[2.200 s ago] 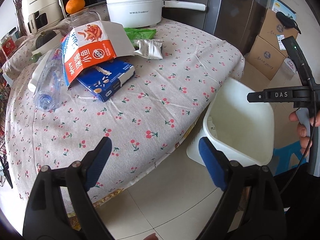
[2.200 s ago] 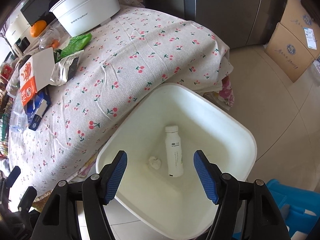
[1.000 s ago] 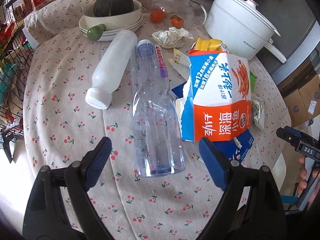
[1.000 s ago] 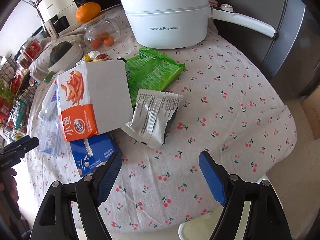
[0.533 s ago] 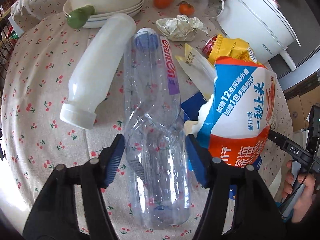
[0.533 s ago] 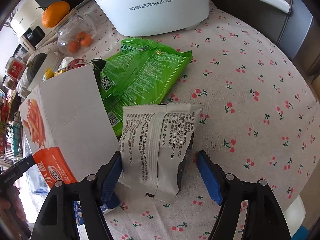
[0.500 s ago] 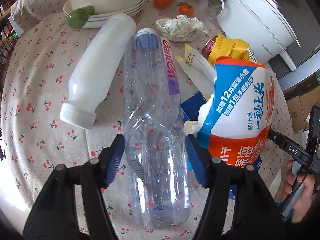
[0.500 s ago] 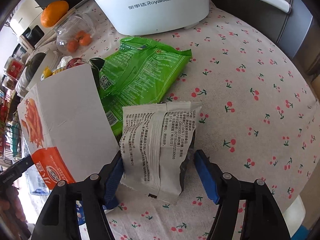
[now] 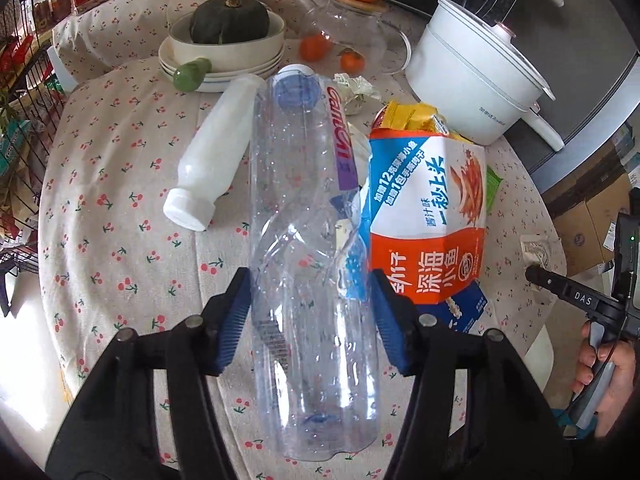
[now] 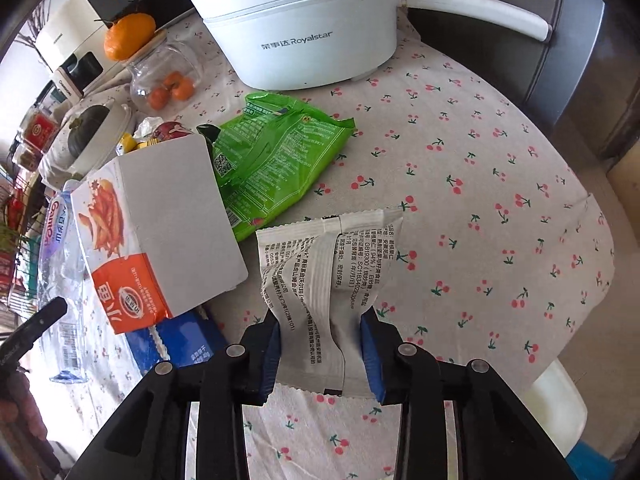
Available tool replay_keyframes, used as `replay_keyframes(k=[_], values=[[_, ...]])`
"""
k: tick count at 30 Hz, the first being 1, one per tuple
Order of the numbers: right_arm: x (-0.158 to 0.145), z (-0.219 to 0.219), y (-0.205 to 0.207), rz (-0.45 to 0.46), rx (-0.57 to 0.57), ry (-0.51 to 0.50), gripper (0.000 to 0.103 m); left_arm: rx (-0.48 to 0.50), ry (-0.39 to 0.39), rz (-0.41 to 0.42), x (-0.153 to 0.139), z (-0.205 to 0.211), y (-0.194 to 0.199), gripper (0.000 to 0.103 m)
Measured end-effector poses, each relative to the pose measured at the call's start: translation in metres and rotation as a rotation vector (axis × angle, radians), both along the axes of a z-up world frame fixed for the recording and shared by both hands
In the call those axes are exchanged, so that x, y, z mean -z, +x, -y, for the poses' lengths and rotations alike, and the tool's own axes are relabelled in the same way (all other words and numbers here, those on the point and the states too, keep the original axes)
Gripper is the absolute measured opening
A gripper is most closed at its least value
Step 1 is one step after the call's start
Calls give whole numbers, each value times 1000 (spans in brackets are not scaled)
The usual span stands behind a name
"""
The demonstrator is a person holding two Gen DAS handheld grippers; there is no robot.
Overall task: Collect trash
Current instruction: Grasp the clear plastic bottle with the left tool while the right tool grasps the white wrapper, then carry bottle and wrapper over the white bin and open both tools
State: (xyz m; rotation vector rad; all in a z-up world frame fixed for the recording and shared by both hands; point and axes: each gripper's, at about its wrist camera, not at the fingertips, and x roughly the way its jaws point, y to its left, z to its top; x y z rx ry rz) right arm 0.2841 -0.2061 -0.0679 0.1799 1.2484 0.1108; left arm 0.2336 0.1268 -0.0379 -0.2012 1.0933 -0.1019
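Observation:
A crushed clear plastic bottle (image 9: 304, 200) with a blue cap lies lengthwise between my left gripper's (image 9: 310, 312) blue pads. The jaws are closing and both pads press on its sides. In the right wrist view a silver snack wrapper (image 10: 328, 256) is pinched and creased between my right gripper's (image 10: 320, 340) pads, whose jaws are also closing. Its upper end stands free over the cherry-print tablecloth (image 10: 480, 184). The left wrist view shows the right gripper's tip (image 9: 576, 300) at the far right, with a hand on its handle.
A white bottle (image 9: 216, 152) lies left of the clear one, and an orange and blue snack box (image 9: 428, 216) lies on its right. A green packet (image 10: 272, 156), a blue box (image 10: 184, 344), a white pot (image 10: 296, 24) and stacked bowls (image 9: 224, 60) crowd the table. A white bin (image 10: 556, 400) stands beyond its edge.
Both grippers came from the bin to the table. The left jaws closed onto the clear bottle and it now looks lifted. The right jaws squeezed the silver wrapper, which crumpled.

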Motion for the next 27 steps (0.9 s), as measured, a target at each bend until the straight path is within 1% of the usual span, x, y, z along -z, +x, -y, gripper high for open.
replay_keyframes(k=[6,12,15,20,27], values=[[-33,15,-36,44,-13,-6,36,56,9,94,-30,22,-38,60],[-60,32,-73,93,-23,-18,36,120,-25,144,-40,56,-73,60],[-66,42,-92,115,-38,-33,36,141,-70,170,-43,72,-95,60],[-70,59,-124,134,-47,-51,36,183,-124,188,-38,103,-124,61],[-65,85,-161,164,-44,-80,36,259,-202,172,-13,146,-147,61]])
